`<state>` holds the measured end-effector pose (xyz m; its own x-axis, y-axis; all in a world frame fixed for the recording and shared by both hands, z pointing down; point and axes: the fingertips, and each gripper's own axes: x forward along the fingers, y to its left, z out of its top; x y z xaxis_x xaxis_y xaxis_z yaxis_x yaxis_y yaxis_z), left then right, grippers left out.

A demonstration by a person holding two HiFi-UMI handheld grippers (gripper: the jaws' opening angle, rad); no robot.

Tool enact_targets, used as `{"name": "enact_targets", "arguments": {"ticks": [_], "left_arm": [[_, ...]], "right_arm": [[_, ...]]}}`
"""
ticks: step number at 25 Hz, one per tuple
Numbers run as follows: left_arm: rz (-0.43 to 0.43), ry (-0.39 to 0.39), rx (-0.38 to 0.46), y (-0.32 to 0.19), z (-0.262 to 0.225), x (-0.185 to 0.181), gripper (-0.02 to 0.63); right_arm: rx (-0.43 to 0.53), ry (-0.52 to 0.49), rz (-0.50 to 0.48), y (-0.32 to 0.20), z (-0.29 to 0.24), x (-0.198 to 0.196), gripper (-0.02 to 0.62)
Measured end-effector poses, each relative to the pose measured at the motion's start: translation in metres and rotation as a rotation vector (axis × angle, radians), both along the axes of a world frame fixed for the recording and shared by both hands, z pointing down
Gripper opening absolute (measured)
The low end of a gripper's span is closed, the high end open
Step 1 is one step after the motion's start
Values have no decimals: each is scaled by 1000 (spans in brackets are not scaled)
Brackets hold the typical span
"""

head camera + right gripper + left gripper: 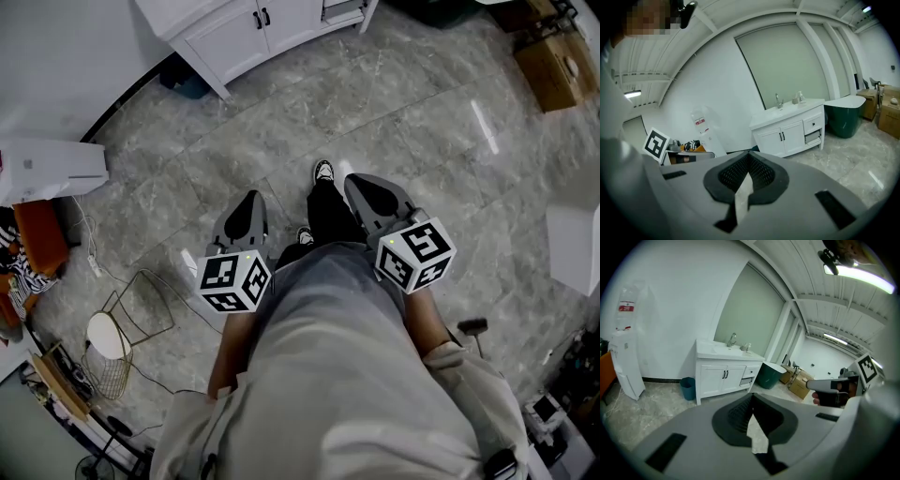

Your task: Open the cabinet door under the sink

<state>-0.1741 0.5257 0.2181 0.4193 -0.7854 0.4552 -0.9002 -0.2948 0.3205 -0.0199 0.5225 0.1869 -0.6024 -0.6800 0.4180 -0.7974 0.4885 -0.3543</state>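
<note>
The white sink cabinet (253, 33) stands against the wall, a few steps ahead of me across the floor. Its two doors with black handles (725, 375) are closed; a faucet (732, 339) rises from the top. The right gripper view shows the same cabinet (790, 136) at mid right. My left gripper (251, 199) and right gripper (362, 182) are held low in front of my body, both far from the cabinet. Each one's jaws meet at the tip, shut on nothing, as seen at the left gripper (752, 397) and the right gripper (749, 154).
A blue bin (687, 388) sits left of the cabinet and a dark green tub (843, 117) to its right. A white floor appliance (47, 169) stands at the left wall. A wire chair (117, 337) and cables lie near left. Cardboard boxes (558, 66) sit far right.
</note>
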Motion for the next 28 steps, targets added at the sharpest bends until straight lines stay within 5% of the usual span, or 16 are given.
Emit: {"name": "enact_targets", "arguments": {"ticks": [13,28], "left_arm": [[32,7,-52,-111,0,39,0],[17,-8,-30,-199,-10,77,0]], "right_arm": [[-127,-62,45,-115,19,39,11],[-133,-113,1,-209,23,70,11]]}}
